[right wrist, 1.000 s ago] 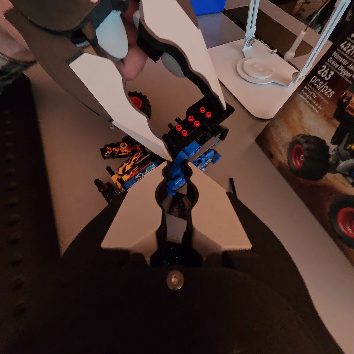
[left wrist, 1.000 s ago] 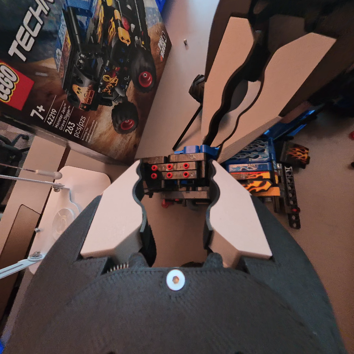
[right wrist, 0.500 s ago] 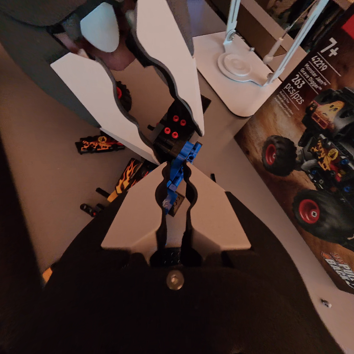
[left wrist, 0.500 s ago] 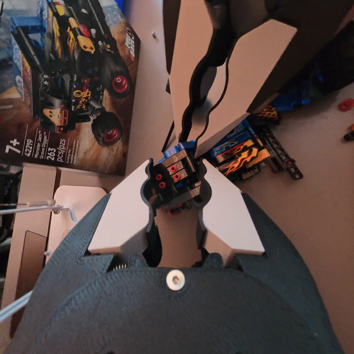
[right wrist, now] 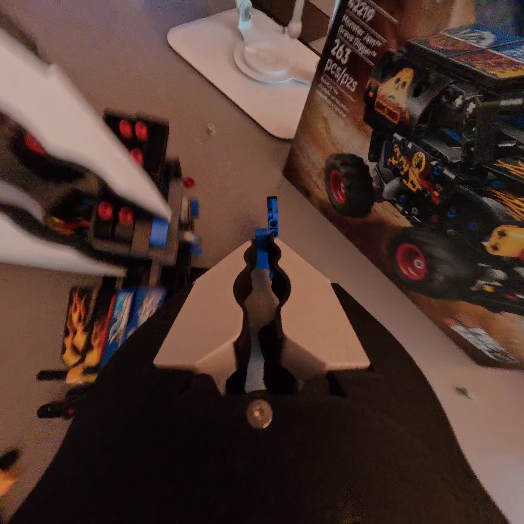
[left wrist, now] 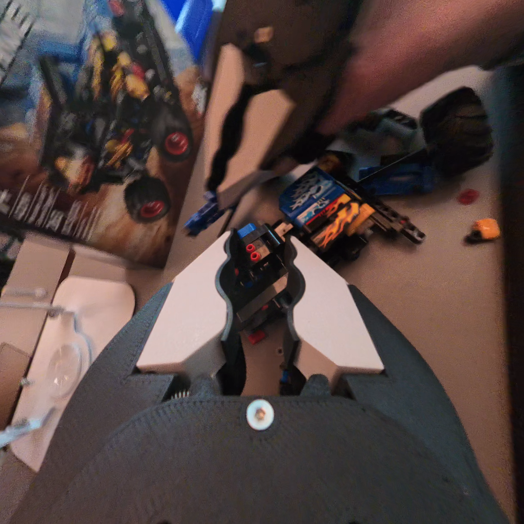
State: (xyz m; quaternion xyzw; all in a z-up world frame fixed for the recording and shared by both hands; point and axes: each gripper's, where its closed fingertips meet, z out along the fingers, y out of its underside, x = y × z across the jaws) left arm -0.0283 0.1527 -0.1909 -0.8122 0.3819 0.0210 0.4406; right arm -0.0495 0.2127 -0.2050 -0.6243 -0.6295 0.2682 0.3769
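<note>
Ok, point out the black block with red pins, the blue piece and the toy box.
black block (left wrist: 262, 272), left wrist view, on its dark body just below the red pins.
blue piece (right wrist: 262, 249), right wrist view, on its lower part between the fingers.
toy box (right wrist: 425, 170), right wrist view, on the printed front face.

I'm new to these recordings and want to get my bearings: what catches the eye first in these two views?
The left gripper is clamped on a black brick assembly with red pins, right in the centre of its view. The right gripper pinches a small blue piece at its tips. Beside them stands the toy truck box, and flame-printed panels lie on the table.
</note>
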